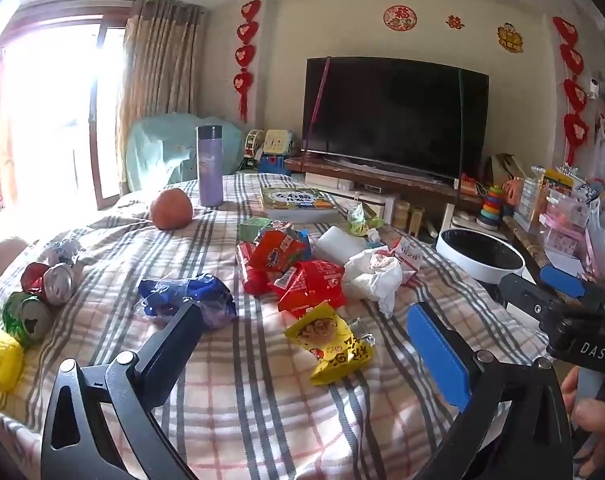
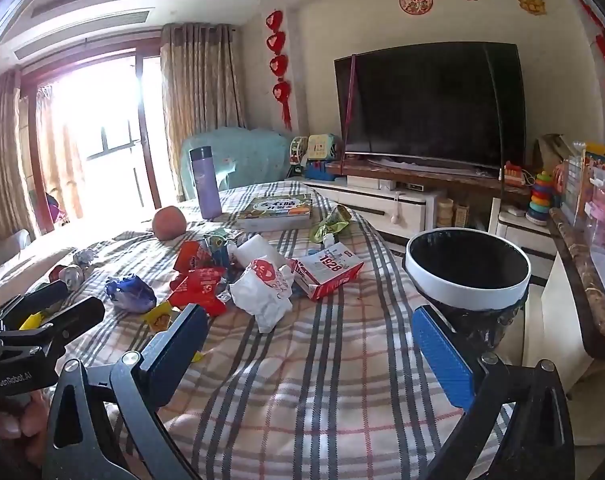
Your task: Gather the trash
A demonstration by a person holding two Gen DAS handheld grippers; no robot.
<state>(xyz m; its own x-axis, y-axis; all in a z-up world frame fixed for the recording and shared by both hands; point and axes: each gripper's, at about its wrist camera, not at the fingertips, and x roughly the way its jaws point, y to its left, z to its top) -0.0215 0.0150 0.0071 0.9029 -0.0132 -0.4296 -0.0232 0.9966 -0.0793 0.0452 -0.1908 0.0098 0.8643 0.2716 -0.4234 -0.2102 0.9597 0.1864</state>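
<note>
My left gripper and right gripper gape empty over the checked blanket; nothing looks collected; yellow snack wrapper, red packets, crushed cans lie scattered; white-rimmed black bin waits beside the blanket.

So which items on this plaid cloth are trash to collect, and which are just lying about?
Trash job: crumpled blue plastic bag, yellow snack wrapper, red snack packets, crushed drink cans, white-rimmed black bin.
Lying about: lilac flask, orange fruit, green book.
</note>
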